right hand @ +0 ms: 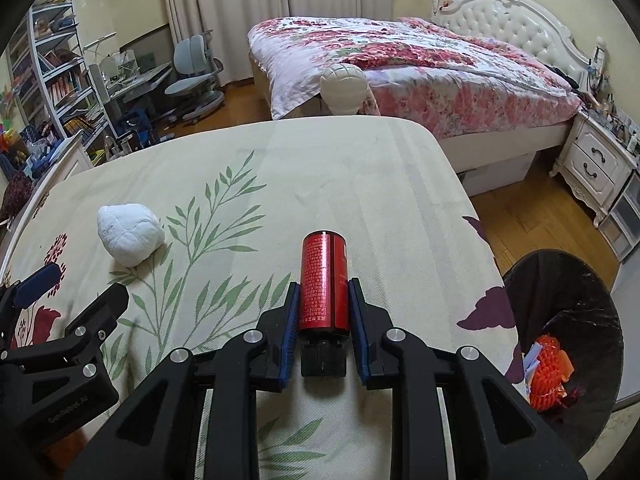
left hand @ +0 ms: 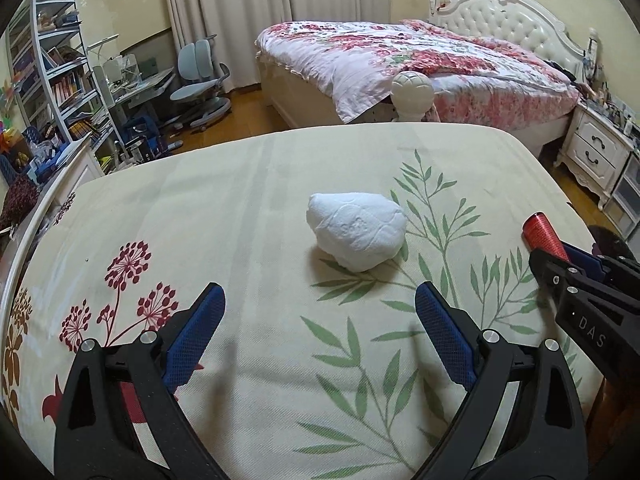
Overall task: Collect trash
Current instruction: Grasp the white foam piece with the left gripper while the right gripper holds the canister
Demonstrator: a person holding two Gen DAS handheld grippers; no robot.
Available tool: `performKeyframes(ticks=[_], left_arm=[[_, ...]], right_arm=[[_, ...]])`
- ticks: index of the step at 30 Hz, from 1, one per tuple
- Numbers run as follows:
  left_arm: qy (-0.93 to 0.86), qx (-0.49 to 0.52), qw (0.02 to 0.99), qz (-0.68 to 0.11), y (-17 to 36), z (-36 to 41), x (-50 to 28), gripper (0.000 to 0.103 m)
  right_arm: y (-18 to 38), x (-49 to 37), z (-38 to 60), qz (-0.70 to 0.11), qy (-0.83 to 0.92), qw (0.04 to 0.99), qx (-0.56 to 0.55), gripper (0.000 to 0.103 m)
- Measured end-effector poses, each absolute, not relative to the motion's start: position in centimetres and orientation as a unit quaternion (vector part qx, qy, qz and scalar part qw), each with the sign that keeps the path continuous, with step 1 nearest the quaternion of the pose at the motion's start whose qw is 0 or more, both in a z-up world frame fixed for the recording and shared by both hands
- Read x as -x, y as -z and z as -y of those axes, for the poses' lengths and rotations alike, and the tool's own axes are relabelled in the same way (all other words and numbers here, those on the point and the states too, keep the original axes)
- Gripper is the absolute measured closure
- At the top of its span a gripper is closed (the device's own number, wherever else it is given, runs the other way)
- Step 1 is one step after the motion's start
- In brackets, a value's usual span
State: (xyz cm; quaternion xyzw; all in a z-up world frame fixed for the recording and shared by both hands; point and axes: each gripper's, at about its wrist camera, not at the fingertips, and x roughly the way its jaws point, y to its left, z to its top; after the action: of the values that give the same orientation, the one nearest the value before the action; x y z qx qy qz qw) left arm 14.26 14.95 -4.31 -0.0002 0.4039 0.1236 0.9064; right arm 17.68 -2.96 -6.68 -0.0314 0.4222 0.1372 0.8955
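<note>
Over a leaf-print bedspread (left hand: 248, 184) in a bedroom, left gripper (left hand: 320, 300) gapes wide, right gripper (right hand: 323, 300) clamps a red bottle (right hand: 322, 276).

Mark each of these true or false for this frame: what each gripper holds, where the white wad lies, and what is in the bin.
1. The right gripper is shut on the red bottle. True.
2. The left gripper holds the white paper wad. False: its jaws stand open, and the wad lies ahead of them on the bedsheet, untouched.
3. The red bottle's black cap points back toward the gripper body. True.
4. The black-lined bin stands to the left of the bed. False: in the right wrist view it stands off the bed's right edge.
5. The bin holds orange trash. True.
</note>
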Motion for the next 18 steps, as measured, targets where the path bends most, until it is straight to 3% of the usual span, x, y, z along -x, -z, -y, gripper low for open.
performKeyframes(ticks=[17, 18], left_arm=[[-0.122, 0.022, 0.897, -0.425, 4.9, -15.1, -18.6, 0.01], [-0.121, 0.024, 0.896, -0.426, 5.0, -15.1, -18.6, 0.013]], right_arm=[[6.5, -19.5, 2.6, -0.42, -0.146, 0.895, 0.038, 0.078], [6.5, -19.6, 2.6, -0.42, -0.146, 0.895, 0.037, 0.078]])
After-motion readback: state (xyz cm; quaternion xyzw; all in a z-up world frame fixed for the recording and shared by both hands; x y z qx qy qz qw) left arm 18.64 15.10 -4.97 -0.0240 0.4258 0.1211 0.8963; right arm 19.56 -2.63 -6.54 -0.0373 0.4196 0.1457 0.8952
